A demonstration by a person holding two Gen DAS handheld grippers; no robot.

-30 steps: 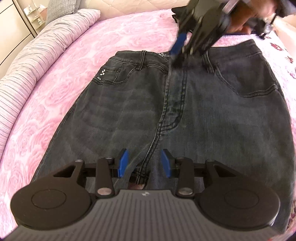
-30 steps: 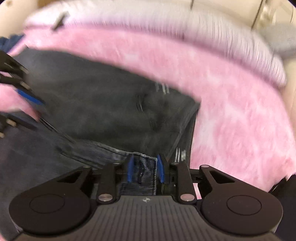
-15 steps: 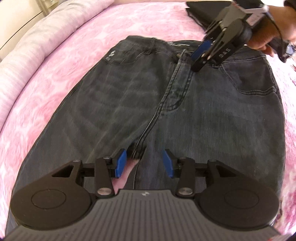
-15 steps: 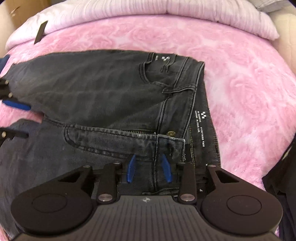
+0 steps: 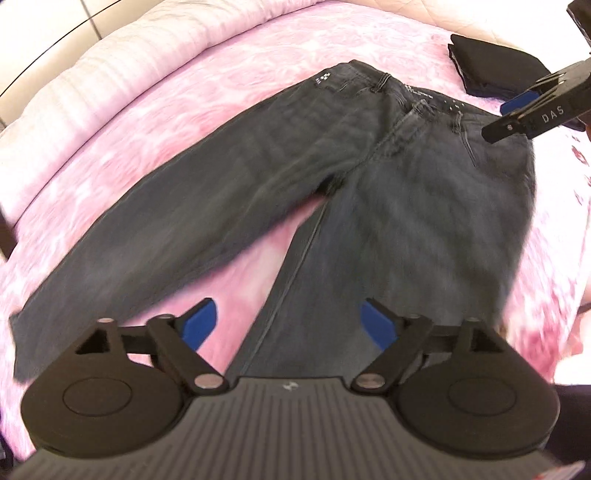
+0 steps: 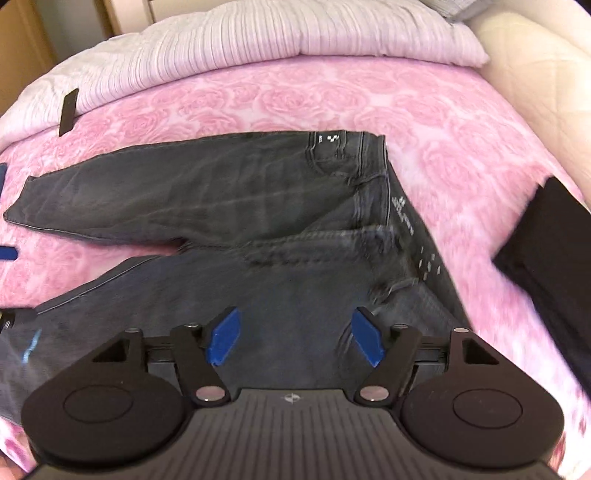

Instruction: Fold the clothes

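A bed [image 6: 424, 122] under a plush pink rose-patterned blanket fills the room, a ribbed pale pillow [image 6: 295, 33] at its edge. Dark grey jeans [image 6: 229, 192] lie flat on it, legs spread (folded black clothing [image 5: 491, 70] nearby). Left gripper [image 5: 284, 325] and right gripper [image 6: 293, 338] hover, jaws wide apart, empty.

A pink rose-patterned bedspread [image 6: 332, 99] covers the bed. Along its far edge lies a pale ribbed pillow [image 6: 280, 33]. A small dark flat object [image 6: 69, 112] rests at the pillow's left end. A folded black garment [image 5: 491, 70] sits near the bed's right edge.
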